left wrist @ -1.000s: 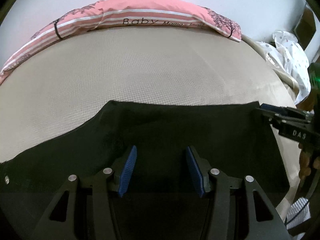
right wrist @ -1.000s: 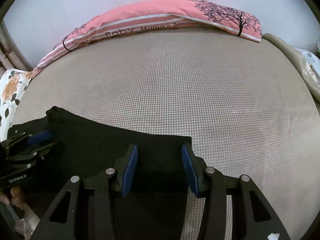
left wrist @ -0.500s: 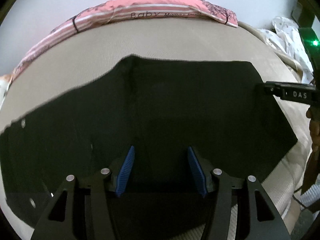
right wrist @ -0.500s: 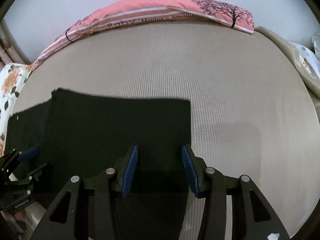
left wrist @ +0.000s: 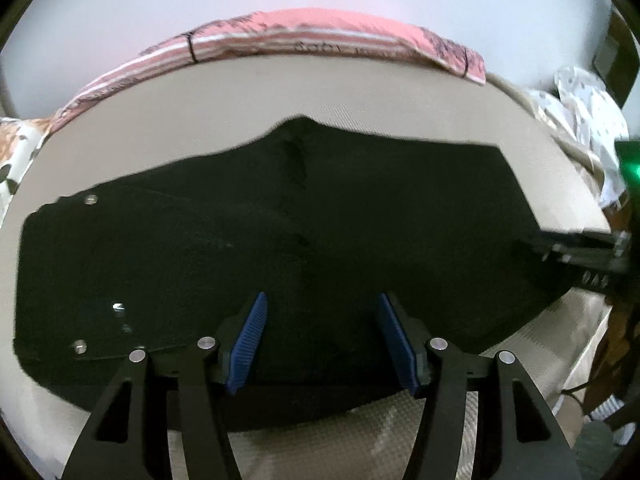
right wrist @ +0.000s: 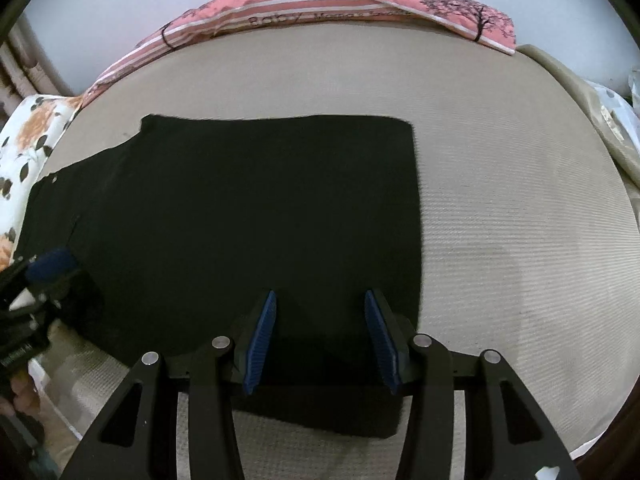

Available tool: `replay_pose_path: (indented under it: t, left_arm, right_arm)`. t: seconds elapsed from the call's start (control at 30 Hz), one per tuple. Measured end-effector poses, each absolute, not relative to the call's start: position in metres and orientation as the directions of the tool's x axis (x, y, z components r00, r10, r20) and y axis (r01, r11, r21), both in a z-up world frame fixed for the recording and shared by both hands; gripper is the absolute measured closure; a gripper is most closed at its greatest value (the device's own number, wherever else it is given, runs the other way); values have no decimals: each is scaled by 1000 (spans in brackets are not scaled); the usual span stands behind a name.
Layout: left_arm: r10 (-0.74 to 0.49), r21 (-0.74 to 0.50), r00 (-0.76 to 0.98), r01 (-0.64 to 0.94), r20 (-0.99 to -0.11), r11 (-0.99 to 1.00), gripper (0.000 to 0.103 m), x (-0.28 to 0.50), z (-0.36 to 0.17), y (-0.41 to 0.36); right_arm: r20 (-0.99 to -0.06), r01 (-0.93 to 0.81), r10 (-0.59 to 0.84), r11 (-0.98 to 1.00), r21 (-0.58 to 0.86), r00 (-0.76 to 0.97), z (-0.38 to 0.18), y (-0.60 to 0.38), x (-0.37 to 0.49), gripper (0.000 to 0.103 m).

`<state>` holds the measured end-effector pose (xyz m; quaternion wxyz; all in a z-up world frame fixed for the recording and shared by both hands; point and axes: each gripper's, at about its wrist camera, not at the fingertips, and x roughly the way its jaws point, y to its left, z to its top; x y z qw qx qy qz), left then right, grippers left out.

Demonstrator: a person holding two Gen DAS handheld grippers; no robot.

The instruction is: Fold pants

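Pants (left wrist: pixel 304 248) now farther from grippers.

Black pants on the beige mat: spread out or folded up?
Spread out: the black pants lie flat across the beige woven mat; layering cannot be told.

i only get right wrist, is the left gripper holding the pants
Observer: No. The left gripper is open above the pants, with nothing between its pads.
Operator: can you see the waist end
Observer: Yes, it lies at the left of the left wrist view, with metal studs showing.
Operator: any status light visible
Observer: A green light glows at the right edge of the left wrist view.
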<state>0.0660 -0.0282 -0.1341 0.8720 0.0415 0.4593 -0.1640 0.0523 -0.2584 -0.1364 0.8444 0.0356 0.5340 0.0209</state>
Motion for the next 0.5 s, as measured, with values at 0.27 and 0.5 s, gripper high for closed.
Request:
replay_pose_path:
  t: [0.27,0.5]
  left_arm:
    - [-230,-105,599,237,-767,966,44,58,-99,31]
    - [-169,-137,621,99,-765,986,44,52,-95,96]
  right_arm:
    - [-905,-44,91,996,80,415,-138,-234,51,57]
    - [-906,-89,143,989,117,399,-140,-211,51,57]
